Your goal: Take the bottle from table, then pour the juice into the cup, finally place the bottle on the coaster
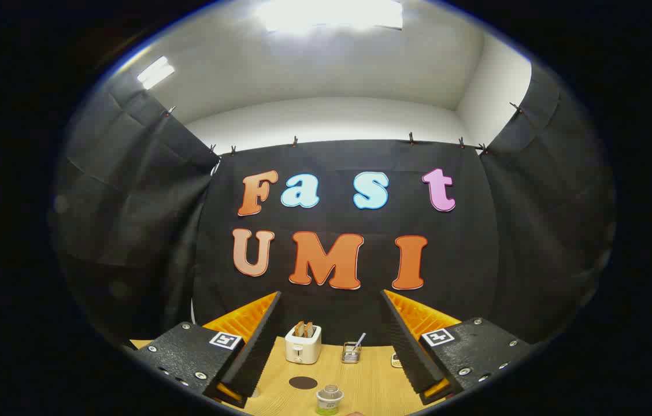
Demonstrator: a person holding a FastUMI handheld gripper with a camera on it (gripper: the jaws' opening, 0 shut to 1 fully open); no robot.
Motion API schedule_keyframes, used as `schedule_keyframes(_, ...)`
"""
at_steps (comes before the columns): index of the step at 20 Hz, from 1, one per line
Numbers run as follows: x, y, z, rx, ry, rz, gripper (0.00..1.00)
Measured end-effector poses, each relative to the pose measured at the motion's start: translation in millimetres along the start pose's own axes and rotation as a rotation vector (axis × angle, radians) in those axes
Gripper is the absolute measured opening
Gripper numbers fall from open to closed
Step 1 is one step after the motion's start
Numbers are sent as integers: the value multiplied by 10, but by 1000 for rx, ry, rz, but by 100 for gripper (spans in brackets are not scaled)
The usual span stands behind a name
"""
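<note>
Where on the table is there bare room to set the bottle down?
Gripper open, holding nothing. Bare wood lies between the toaster and wire holder, and from that holder toward the near cup. The dark coaster is free. It is tightest around the coaster and cup, close together between the fingers.

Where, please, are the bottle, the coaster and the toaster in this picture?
bottle (329, 397): gripper view, on its cap, between the open fingers.
coaster (303, 382): gripper view, on its dark centre.
toaster (303, 345): gripper view, on its front face.
</note>
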State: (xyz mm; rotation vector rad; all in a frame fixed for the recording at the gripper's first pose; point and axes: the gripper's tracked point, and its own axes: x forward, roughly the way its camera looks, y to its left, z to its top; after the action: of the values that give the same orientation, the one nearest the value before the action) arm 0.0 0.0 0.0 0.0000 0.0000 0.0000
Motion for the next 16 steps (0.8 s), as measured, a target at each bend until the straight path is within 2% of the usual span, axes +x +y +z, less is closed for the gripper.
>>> schedule_keyframes(9,-28,16,-25,31,-3,23,97)
schedule_keyframes(16,-43,-53,-38,14,-28,10,97)
